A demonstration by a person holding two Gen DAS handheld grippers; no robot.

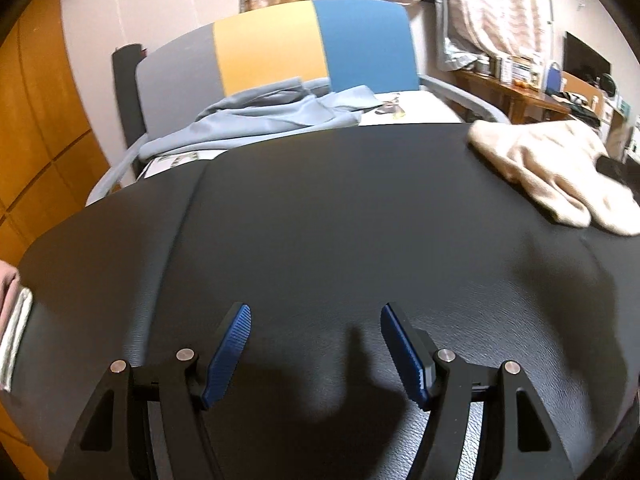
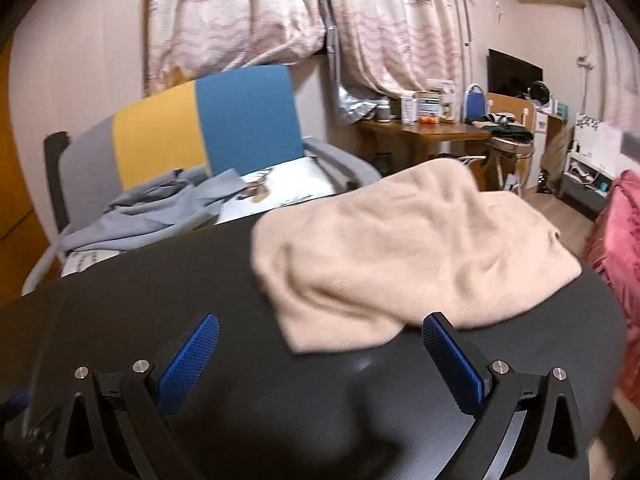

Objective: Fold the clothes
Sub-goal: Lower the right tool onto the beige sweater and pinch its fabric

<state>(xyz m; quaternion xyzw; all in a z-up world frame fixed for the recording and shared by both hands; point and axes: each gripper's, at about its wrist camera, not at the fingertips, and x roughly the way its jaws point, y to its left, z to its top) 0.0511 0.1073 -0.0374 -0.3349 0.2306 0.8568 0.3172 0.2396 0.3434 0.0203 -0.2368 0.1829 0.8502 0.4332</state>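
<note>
The left gripper (image 1: 316,312) hung over the near part of the black table (image 1: 320,220) with its blue pads (image 1: 230,354) well apart and nothing between them. The right gripper (image 2: 320,322) was also spread wide, jaws empty; its right pad (image 2: 454,364) stood just in front of the near edge of the beige cloth (image 2: 400,248), and contact could not be determined.

The cloth (image 1: 552,172) lay rumpled and partly folded on the table's far right area, flat on the surface, well apart from the left gripper. At the table's left edge a strip of white fabric (image 1: 14,336) showed.

Beyond the table stood a chair (image 2: 208,128) with a grey, yellow and blue back. A blue-grey garment (image 1: 256,120) lay heaped on its seat. Farther back were patterned curtains (image 2: 248,12), a wooden desk (image 2: 424,132) with small items, and a dark screen (image 2: 514,74).
</note>
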